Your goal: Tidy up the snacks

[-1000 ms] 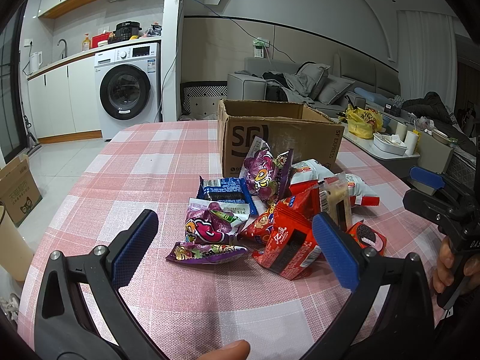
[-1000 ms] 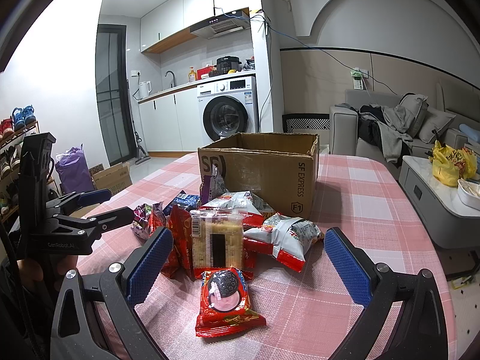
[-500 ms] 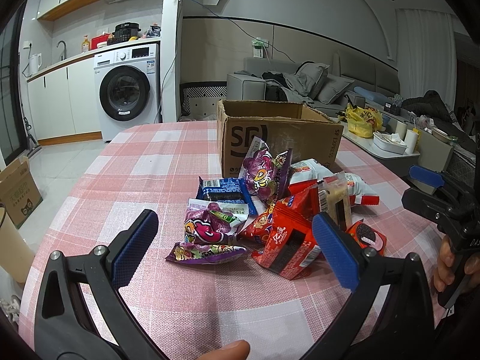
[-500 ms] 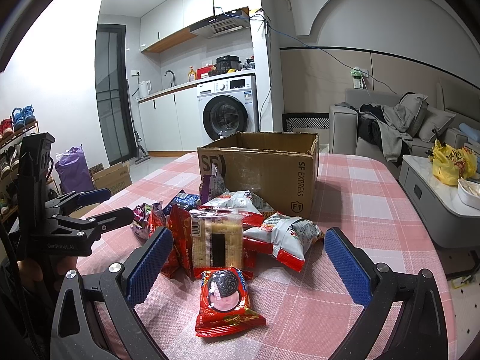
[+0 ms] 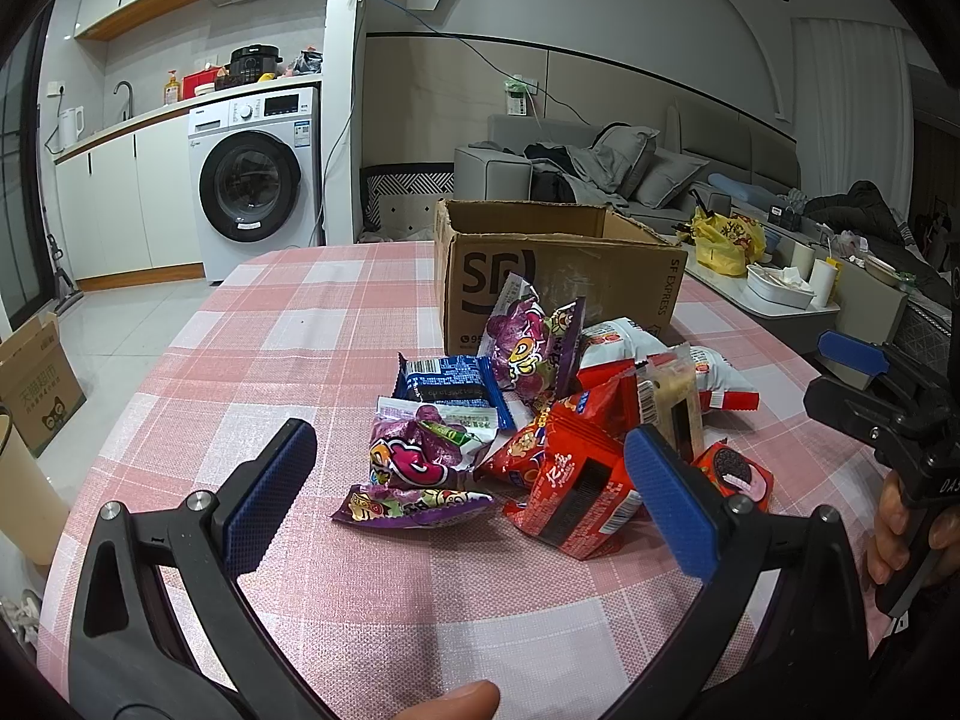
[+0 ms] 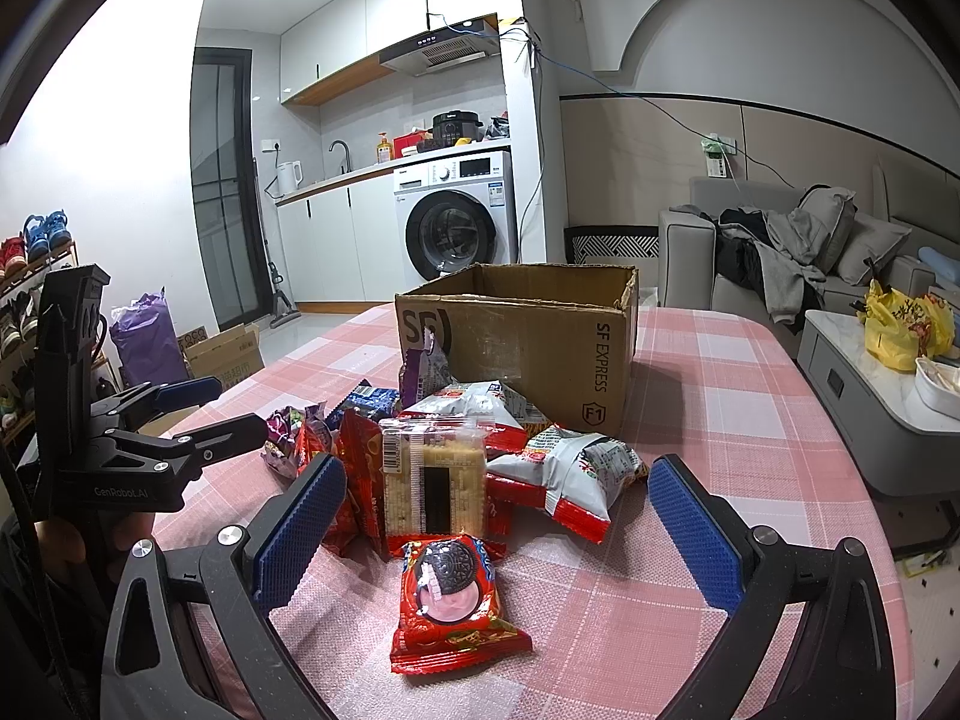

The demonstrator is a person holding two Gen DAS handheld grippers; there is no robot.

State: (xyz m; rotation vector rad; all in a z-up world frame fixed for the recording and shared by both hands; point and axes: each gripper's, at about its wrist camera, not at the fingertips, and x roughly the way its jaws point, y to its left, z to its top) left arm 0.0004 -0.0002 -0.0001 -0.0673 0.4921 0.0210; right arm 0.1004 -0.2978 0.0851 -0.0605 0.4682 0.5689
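A heap of snacks (image 5: 540,426) lies on the checked tablecloth (image 5: 288,360), just in front of an open cardboard box (image 5: 558,276). Nearest the right gripper (image 6: 492,525) is a red cookie pack (image 6: 453,594), lying flat and a little apart from the heap. Behind it a clear cracker pack (image 6: 433,483) stands upright, leaning on red bags (image 6: 354,468). Two white chip bags (image 6: 570,474) lie to its right, one touching the box. On the far side of the heap sit a blue wafer pack (image 5: 450,390) and purple candy bags (image 5: 420,462); a third purple bag (image 5: 531,348) leans against the box.

Both grippers hover above the table with their blue pads spread wide and nothing held. The left gripper (image 5: 474,492) faces the purple bags, the right faces the cookie pack. A fingertip (image 5: 456,699), probably a thumb, shows at the bottom edge of the left view. Beyond the table stand a washing machine (image 5: 252,180) and a grey sofa (image 5: 600,168).
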